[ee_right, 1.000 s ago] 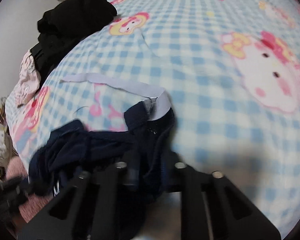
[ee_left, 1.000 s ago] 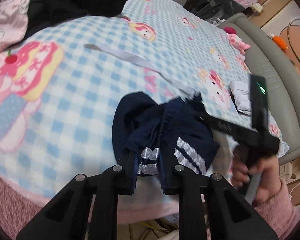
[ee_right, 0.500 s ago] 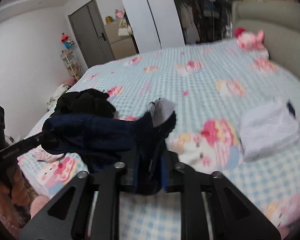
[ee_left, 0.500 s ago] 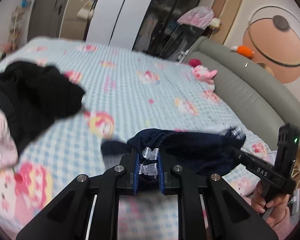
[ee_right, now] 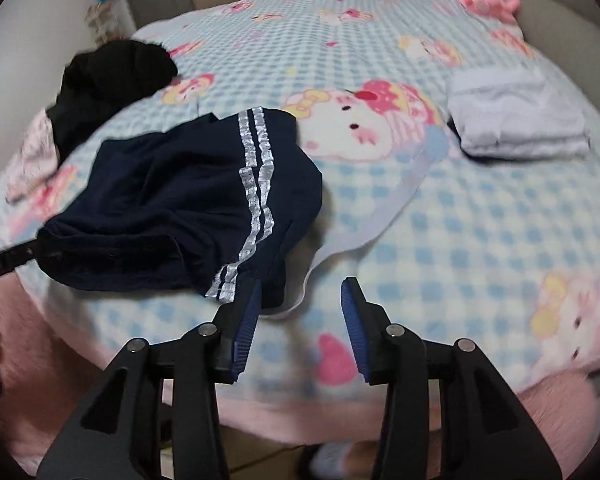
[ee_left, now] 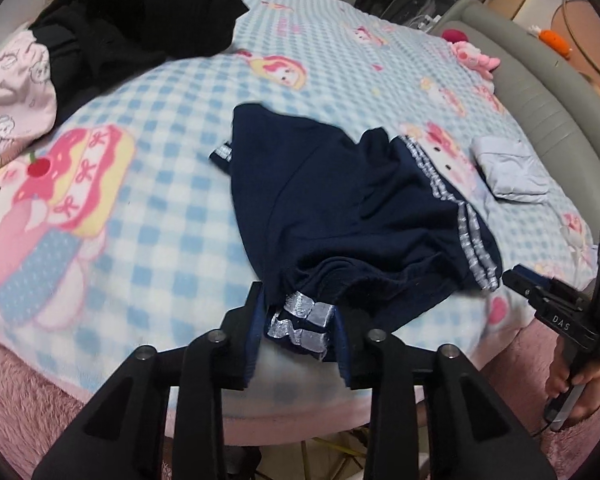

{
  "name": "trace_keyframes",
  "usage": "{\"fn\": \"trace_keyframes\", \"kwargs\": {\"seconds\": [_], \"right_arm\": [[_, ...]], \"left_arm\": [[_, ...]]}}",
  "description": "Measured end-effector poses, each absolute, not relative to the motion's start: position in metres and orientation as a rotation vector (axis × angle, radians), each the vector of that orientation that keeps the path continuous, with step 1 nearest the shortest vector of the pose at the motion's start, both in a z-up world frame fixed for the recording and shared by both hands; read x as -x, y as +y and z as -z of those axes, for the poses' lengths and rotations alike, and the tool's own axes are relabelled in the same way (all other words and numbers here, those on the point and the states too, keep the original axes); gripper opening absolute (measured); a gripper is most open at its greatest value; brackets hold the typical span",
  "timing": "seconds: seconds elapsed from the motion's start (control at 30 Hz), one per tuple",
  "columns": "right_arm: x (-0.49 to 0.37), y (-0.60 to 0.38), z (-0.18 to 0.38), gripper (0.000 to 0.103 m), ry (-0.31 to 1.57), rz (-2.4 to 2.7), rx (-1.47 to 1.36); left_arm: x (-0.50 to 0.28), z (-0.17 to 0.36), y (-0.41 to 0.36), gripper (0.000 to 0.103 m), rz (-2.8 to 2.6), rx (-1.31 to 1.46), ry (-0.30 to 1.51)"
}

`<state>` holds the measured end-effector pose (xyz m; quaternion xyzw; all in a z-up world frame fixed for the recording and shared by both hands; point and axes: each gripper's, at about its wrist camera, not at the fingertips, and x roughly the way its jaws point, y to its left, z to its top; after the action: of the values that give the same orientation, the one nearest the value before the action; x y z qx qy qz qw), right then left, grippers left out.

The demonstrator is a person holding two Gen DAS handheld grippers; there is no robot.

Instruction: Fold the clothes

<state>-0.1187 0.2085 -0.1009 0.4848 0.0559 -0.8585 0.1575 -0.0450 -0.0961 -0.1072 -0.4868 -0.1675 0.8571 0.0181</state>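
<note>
**A:** Where are the shorts?

**B:** The navy shorts [ee_left: 340, 200] lie rumpled on the near edge of the bed [ee_left: 160, 184], waistband toward me, legs running away. My left claw [ee_left: 298, 330] is closed on the silver-striped corner at the near left of the waistband, pinching bunched fabric between its pads. My right claw [ee_right: 300, 312] is spread wide with nothing in it, sitting just right of the shorts' other striped side [ee_right: 256, 196], its left finger almost touching the cloth.

**A:** How will they handle?

**B:** Light and limp, I'd judge. The knit sags and creases wherever it isn't held, so one pinch only drags it. The stripe tape looks slicker than the knit, so I'd bite deep, across the waistband seam where it's thickest.

**A:** Anything nearby?

**B:** A loose pale strap [ee_right: 384, 208] lies on the bed right of the shorts. A folded white piece [ee_right: 516, 124] sits at far right, and a black heap [ee_left: 136, 24] at far left, both well apart.
</note>
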Motion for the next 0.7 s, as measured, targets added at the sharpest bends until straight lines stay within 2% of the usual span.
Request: {"fn": "trace_keyframes", "kwargs": {"seconds": [0.07, 0.17, 0.27, 0.37, 0.47, 0.53, 0.6, 0.7], "right_arm": [[0.118, 0.202, 0.105, 0.043, 0.216, 2.433, -1.351], [0.115, 0.180, 0.110, 0.051, 0.312, 2.355, -1.318], [0.110, 0.163, 0.121, 0.051, 0.436, 2.317, -1.307], [0.123, 0.155, 0.144, 0.050, 0.469, 2.258, -1.386], [0.130, 0.152, 0.149, 0.043, 0.473, 2.207, -1.398], [0.133, 0.155, 0.143, 0.031, 0.445, 2.221, -1.394], [0.136, 0.159, 0.136, 0.015, 0.423, 2.272, -1.374], [0.136, 0.171, 0.119, 0.011, 0.374, 2.379, -1.323]], "left_arm": [[0.038, 0.106, -0.097, 0.033, -2.674, 1.487, -0.524], [0.028, 0.104, -0.100, 0.033, -2.669, 1.443, -0.547], [0.025, 0.105, -0.097, 0.034, -2.626, 1.415, -0.543], [0.027, 0.111, -0.090, 0.055, -2.530, 1.452, -0.548], [0.028, 0.119, -0.086, 0.055, -2.496, 1.479, -0.573], [0.027, 0.120, -0.086, 0.053, -2.530, 1.476, -0.571], [0.027, 0.121, -0.084, 0.043, -2.557, 1.501, -0.526], [0.026, 0.120, -0.078, 0.043, -2.599, 1.539, -0.405]]}}
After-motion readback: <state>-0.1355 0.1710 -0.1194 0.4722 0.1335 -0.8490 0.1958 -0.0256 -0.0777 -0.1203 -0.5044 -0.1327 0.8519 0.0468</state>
